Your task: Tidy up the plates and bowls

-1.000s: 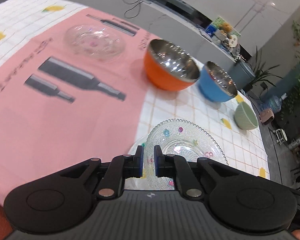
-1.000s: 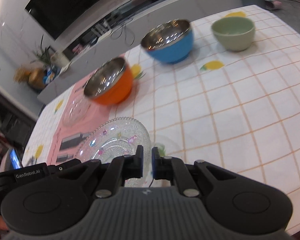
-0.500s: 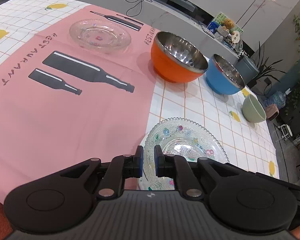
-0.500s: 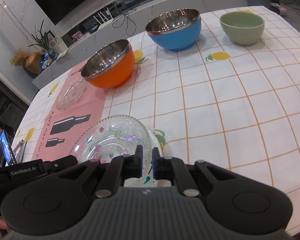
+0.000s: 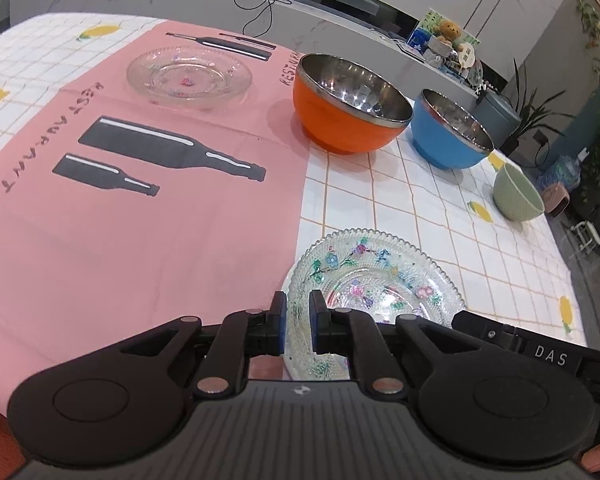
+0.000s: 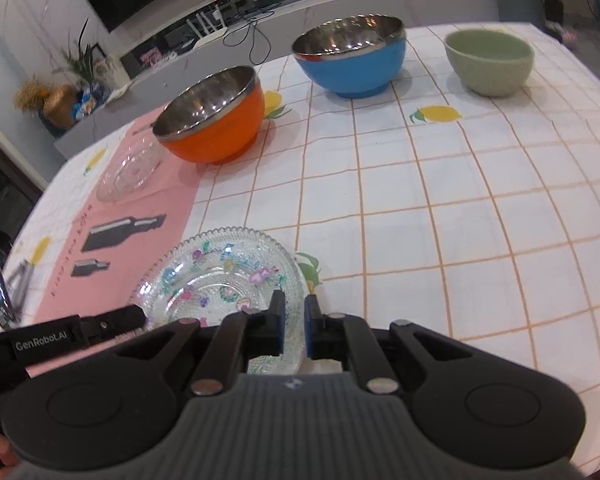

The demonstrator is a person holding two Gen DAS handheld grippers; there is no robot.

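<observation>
On the bench [image 5: 432, 208], past the pink mat [image 5: 140, 208], the orange bowl [image 5: 350, 106] and blue bowl [image 5: 452, 132], we hold the floral glass plate [image 5: 374, 276] near the front edge. Left gripper [image 5: 298, 322] and right gripper [image 6: 294, 326] jaws are clamped on its opposite rims; we should lift evenly, level.

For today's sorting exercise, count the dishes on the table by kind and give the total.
Glass plates: 2, a flowered plate in both grippers, and a far plate
Bowls: 3, orange bowl, blue bowl, green bowl
Total: 5
</observation>
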